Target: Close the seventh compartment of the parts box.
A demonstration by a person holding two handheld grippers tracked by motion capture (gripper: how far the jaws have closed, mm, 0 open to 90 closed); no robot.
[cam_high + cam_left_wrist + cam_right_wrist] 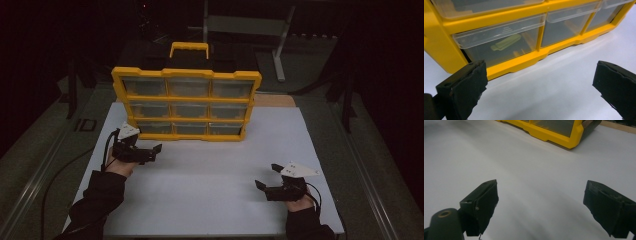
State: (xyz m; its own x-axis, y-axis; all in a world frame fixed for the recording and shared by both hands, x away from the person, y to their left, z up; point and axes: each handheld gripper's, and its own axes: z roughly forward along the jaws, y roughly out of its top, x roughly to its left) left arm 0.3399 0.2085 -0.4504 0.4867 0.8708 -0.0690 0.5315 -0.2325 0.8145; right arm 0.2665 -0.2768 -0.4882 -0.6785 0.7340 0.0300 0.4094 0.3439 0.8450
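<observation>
While both the left claw [159, 150] and right claw [267, 175] stand open and empty, the light, slippery plastic drawer [499, 41] likely pulls best by its top lip.

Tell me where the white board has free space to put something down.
The widest bare patch of the white board lies between the left hand-held gripper and the right hand-held gripper, in front of the yellow drawer organizer. The strip right of the organizer is bare too. It is crowded at the organizer's lower left corner, beside the left one.

no readable text, labels or numbers, yellow drawer organizer [186, 101] unmarked, clear drawers unlabelled
</observation>
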